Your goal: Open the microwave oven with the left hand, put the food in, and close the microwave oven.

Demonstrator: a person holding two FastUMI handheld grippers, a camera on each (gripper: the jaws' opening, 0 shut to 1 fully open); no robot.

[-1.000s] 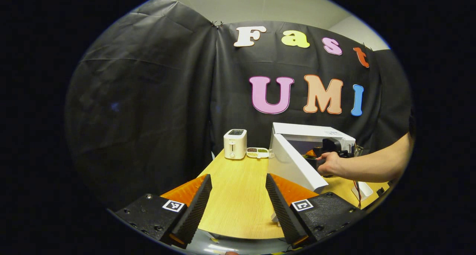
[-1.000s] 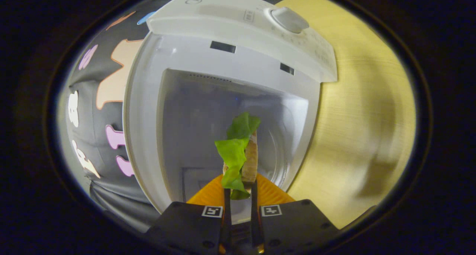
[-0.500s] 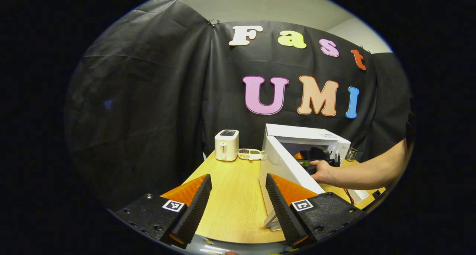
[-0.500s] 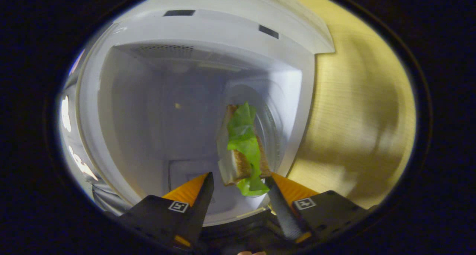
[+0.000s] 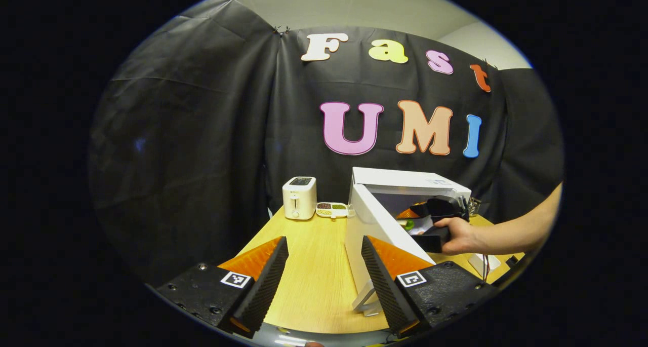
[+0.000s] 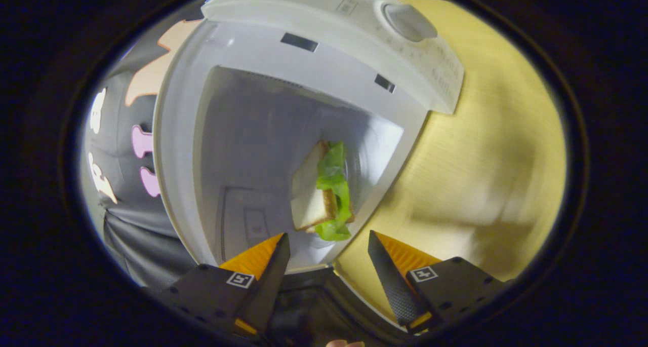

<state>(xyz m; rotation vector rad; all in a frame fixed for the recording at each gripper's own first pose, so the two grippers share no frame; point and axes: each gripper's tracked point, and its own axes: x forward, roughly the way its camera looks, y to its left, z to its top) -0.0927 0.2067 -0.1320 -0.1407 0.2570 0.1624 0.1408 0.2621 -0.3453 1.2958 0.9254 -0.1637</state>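
**Sandwich in, door still to shut**

With the microwave (image 5: 405, 185) standing open on the wooden table (image 5: 314, 266), two of the three steps look done. In the right gripper view the sandwich (image 6: 321, 192), bread with a green lettuce leaf, lies inside the white cavity of the oven, on what appears to be the glass turntable, near the front opening. The right gripper (image 6: 326, 266) sits just outside the opening with its jaws spread wide and nothing between them; the sandwich is beyond the fingertips and clear of both.

From the left gripper view, the door (image 5: 377, 225) swings out toward the camera, and a hand (image 5: 458, 235) holds the other gripper at the mouth of the oven. The left gripper (image 5: 324, 266) hovers above the table, jaws wide apart and empty, near the free edge of the door but not touching it. A toaster (image 5: 299, 197) and a small dish (image 5: 332, 209) stand further back by the booth wall, well apart from the work.

What remains, by my judgement, is pulling the right gripper away from the opening and pushing the door closed until it latches. The door's path should be clear once that gripper is out.
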